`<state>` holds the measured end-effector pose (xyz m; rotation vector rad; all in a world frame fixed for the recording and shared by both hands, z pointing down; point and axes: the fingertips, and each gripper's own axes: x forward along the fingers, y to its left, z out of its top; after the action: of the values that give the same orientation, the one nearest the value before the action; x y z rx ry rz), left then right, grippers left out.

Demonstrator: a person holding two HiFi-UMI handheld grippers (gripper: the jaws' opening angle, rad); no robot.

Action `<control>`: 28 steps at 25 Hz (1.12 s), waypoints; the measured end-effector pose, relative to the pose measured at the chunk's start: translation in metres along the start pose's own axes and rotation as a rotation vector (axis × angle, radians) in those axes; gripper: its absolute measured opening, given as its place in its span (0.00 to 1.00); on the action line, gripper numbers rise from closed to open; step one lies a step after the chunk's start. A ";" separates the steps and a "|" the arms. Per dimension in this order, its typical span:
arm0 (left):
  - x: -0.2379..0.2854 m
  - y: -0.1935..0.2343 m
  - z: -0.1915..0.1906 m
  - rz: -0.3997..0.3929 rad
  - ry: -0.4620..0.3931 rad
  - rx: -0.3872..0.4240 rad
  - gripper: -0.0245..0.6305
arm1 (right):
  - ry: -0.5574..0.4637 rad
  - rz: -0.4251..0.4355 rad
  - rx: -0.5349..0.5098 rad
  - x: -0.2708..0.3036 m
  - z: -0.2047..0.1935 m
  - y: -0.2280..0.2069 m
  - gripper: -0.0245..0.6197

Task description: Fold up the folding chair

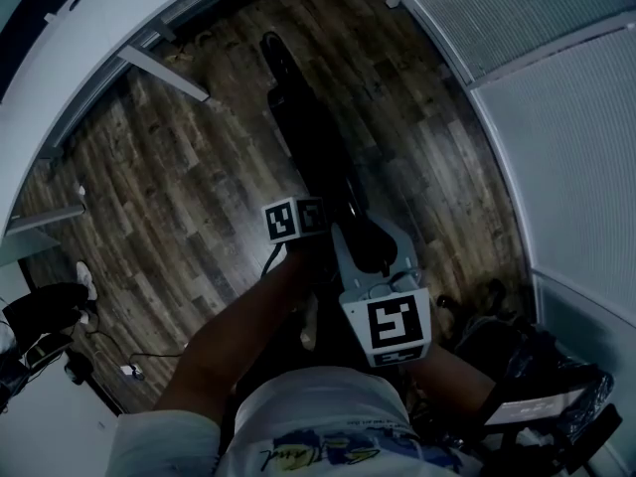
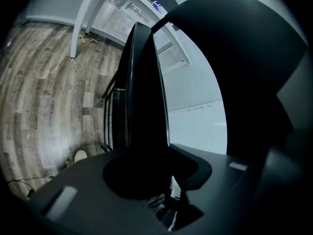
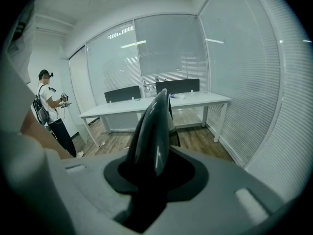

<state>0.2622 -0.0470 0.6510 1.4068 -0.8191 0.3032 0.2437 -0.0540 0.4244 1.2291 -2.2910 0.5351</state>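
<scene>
One black folding chair [image 1: 298,117], folded flat, stands on the wood-plank floor [image 1: 179,187]; two grippers hold it. On the left gripper [image 2: 146,173] the jaws clamp narrowly on the chair's edge; on the right gripper [image 3: 155,170] they pinch its top rim.

text: i read none | left marker cube [image 1: 293,219], right marker cube [image 1: 391,326]: only black-and-white square patterns | shirt [image 1: 298,435]: i see cursive print, too cut off to read
</scene>
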 end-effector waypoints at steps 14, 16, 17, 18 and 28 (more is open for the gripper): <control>0.007 -0.009 0.001 0.052 0.020 -0.009 0.24 | -0.006 0.010 -0.015 0.000 0.000 0.012 0.20; 0.007 -0.008 0.001 0.050 0.021 -0.011 0.24 | -0.003 0.013 -0.020 0.001 -0.001 0.013 0.20; 0.007 -0.007 0.000 0.046 0.023 -0.015 0.24 | -0.001 0.018 -0.025 0.001 -0.002 0.014 0.20; 0.007 -0.007 -0.001 0.044 0.025 -0.022 0.24 | 0.002 0.024 -0.034 0.001 -0.003 0.016 0.20; 0.011 -0.017 0.007 0.048 -0.036 -0.087 0.24 | 0.027 0.094 -0.084 0.003 0.008 0.004 0.20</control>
<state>0.2787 -0.0602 0.6453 1.3160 -0.8862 0.2765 0.2369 -0.0587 0.4191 1.0731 -2.3329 0.4802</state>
